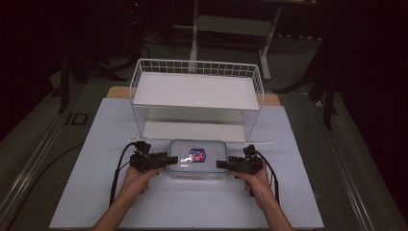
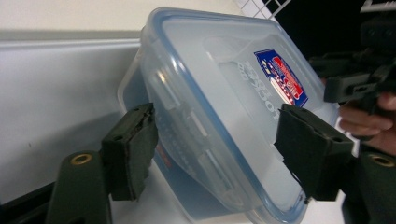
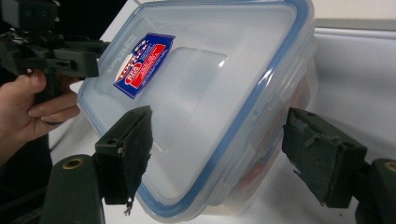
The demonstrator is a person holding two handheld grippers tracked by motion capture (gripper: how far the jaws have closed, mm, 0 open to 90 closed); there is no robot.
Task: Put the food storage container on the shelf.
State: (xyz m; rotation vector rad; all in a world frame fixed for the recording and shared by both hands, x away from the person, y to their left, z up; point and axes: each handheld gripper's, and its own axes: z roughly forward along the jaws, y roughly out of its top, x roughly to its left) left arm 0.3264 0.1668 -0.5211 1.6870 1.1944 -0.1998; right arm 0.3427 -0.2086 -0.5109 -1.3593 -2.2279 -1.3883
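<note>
Darkness swallows most of the room beyond the worktop [image 1: 96,192]; only a pale frame of some table or bench [image 1: 231,29] shows behind it, and what stands at the far left and right is too dim to name. On the white worktop a lidded plastic container [image 1: 197,158] with a blue seal rim sits just in front of a white wire shelf rack [image 1: 197,98], near the middle. Its contents are hard to make out through the cloudy wall (something reddish shows low in the right gripper view). The left gripper [image 1: 169,161] is at the container's left end and the right gripper [image 1: 222,164] at its right end. Both are released: each one's jaws stand apart with the container's end between them, pads clear of the plastic. Forearms are cut off by the bottom edge of the high view.
</note>
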